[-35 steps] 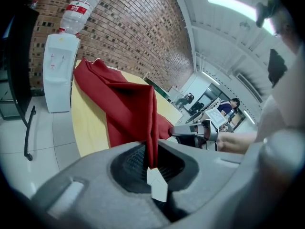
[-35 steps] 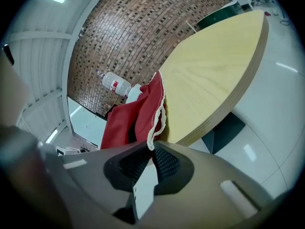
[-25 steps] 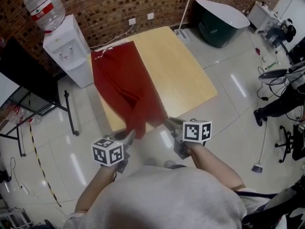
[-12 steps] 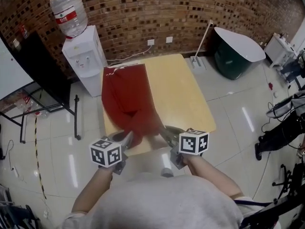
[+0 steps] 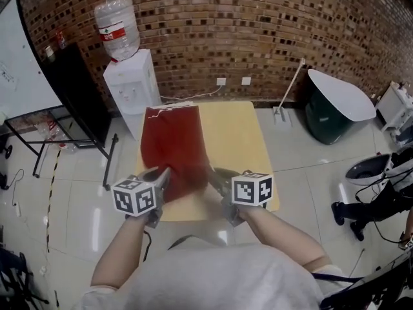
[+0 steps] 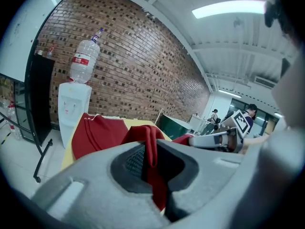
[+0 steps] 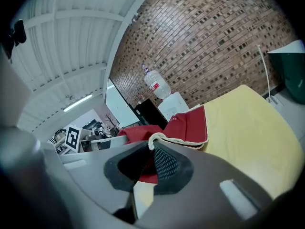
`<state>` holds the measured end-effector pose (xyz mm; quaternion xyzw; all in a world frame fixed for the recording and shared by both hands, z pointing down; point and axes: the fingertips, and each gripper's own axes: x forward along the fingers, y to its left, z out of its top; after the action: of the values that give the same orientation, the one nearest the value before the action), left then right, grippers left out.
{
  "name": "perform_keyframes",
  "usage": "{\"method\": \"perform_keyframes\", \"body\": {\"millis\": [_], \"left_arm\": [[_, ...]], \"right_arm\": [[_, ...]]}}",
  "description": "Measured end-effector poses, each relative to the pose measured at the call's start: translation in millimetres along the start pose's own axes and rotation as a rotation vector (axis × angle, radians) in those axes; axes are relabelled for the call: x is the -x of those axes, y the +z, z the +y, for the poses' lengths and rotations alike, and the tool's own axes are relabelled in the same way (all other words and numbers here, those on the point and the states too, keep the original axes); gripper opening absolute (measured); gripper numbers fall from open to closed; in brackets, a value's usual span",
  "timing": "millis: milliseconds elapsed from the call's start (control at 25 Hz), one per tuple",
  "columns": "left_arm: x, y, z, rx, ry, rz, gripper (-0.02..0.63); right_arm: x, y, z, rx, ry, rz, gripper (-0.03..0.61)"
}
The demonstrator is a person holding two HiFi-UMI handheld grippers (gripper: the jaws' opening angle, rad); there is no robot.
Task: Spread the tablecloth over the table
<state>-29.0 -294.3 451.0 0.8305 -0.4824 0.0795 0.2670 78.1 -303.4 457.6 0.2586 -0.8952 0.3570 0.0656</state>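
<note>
Count, this moment:
- desk (image 5: 245,147): 1
- red tablecloth (image 5: 171,141): 1
- grippers: 2, the left gripper (image 5: 161,173) and the right gripper (image 5: 216,173)
- marker cubes: 2, one per gripper
- water dispenser (image 5: 132,86): 1, carrying 1 bottle (image 5: 117,21)
- wall sockets (image 5: 221,81): 2, side by side
- whiteboard (image 5: 19,63): 1
- dark green tub (image 5: 335,105): 1

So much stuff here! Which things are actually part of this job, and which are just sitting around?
In the job: red tablecloth, table, left gripper and right gripper, both clamped on the cloth.
Just lying about: water dispenser, green tub, whiteboard.
</note>
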Motion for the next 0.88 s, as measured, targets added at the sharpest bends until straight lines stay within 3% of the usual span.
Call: {"method": "perform_keyframes", "body": {"millis": [360, 600, 880], "left_arm": [[-29, 80, 33, -0.029, 0.053, -0.061, 0.008], [-73, 149, 92, -0.04, 0.09, -0.089, 0.008], [-126, 247, 167, -0.102, 0.12, -0.086, 0.008]], "right_arm": [[-31, 88, -17, 0.076, 0.028, -0.012, 0.018], [-83, 167, -41, 0.078, 0.056, -0.031, 0.018], [-148, 278, -90, 0.084, 0.002, -0.093, 0.018]]}}
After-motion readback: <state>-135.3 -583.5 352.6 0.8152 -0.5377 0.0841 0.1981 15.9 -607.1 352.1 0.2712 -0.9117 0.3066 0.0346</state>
